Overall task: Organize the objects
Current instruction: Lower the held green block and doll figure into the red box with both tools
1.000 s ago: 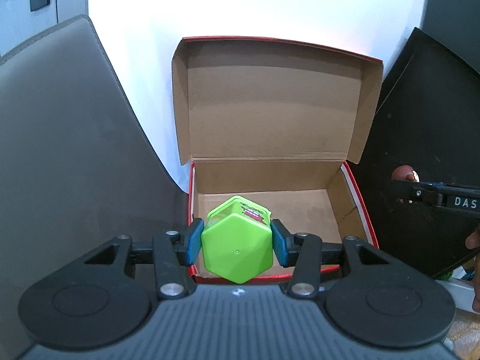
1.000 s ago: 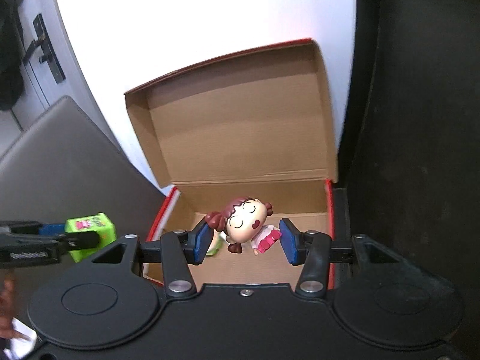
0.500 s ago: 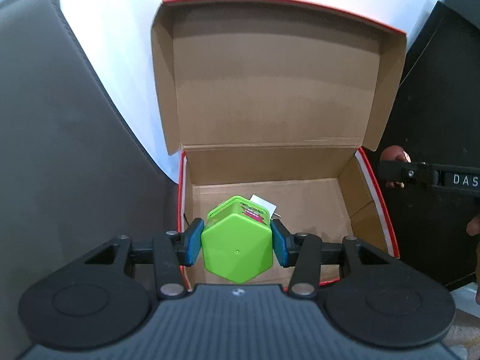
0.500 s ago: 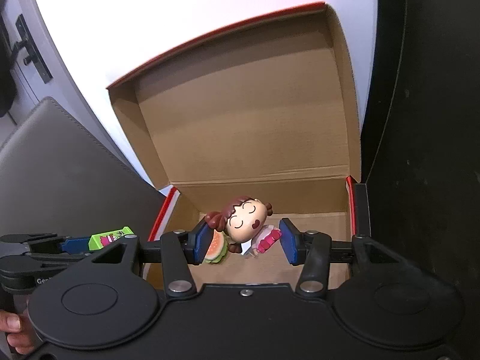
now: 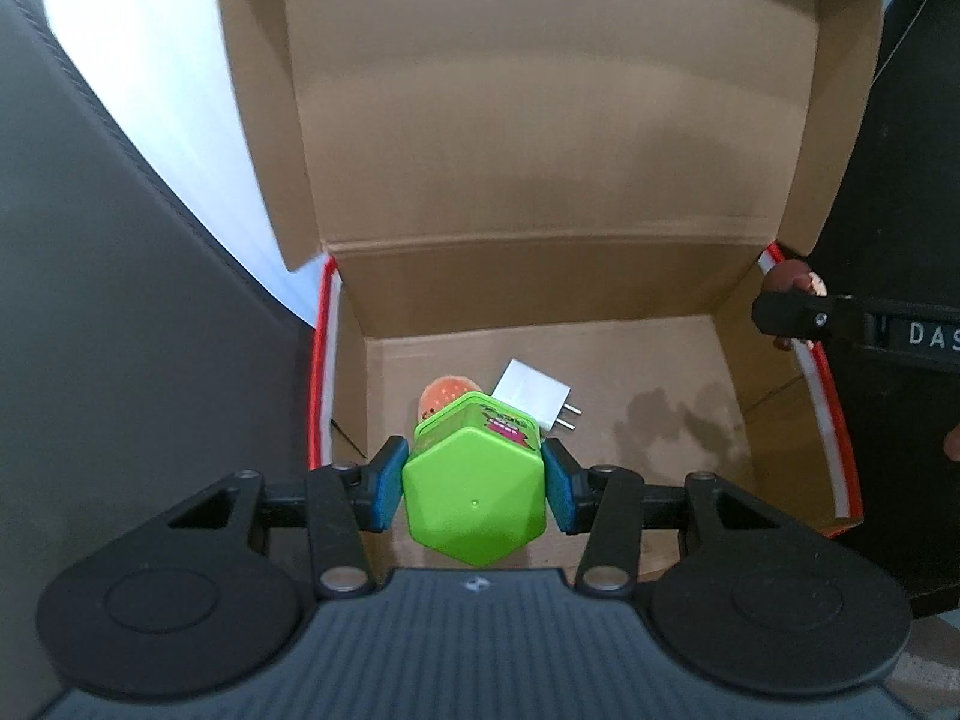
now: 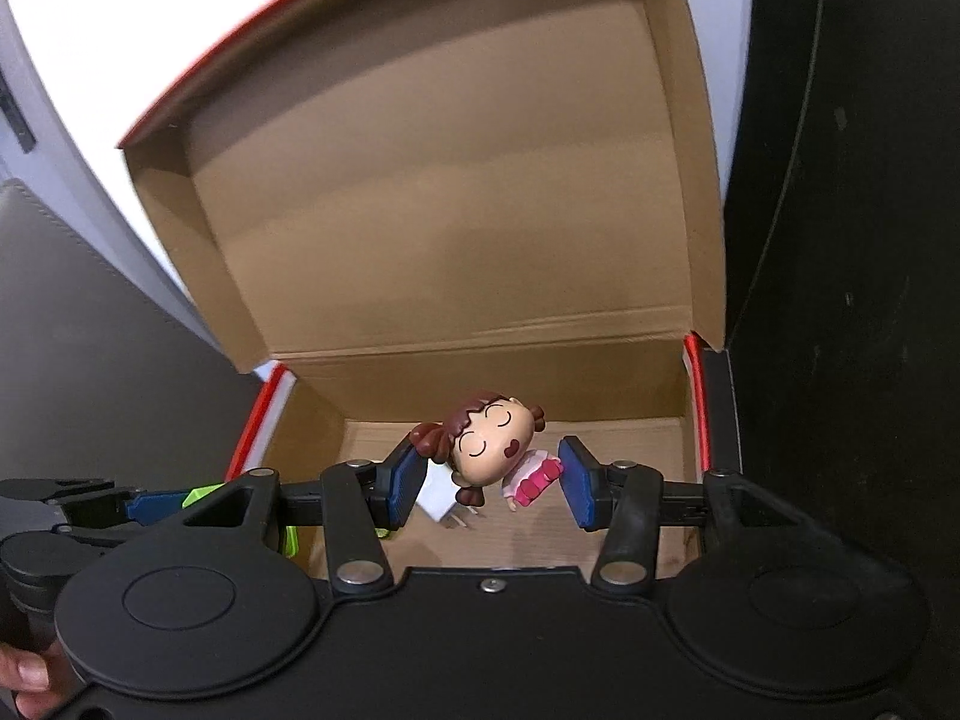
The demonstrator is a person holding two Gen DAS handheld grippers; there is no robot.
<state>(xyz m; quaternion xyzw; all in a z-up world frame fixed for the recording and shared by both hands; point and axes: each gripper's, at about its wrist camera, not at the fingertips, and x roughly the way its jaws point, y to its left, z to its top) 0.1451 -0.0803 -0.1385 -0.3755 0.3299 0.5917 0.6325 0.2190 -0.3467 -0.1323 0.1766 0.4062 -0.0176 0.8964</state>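
An open cardboard box [image 5: 540,294] with red rims stands with its lid up; it also shows in the right wrist view [image 6: 480,372]. My left gripper [image 5: 474,483] is shut on a green hexagonal container [image 5: 474,498] and holds it over the box's near left part. On the box floor behind it lie a white plug adapter [image 5: 531,393] and a small orange toy [image 5: 447,393]. My right gripper [image 6: 489,480] is shut on a girl figurine [image 6: 489,450], held over the box. The adapter [image 6: 441,498] shows under the figurine.
A grey chair back [image 5: 120,330] stands left of the box. A black surface [image 6: 852,300] lies to the right. The white table [image 5: 150,90] shows behind the box. The right gripper's finger [image 5: 798,312] reaches over the box's right rim.
Both grippers have moved forward over the box with their loads. The box now fills both views, and the adapter and orange toy on its floor have come into sight.
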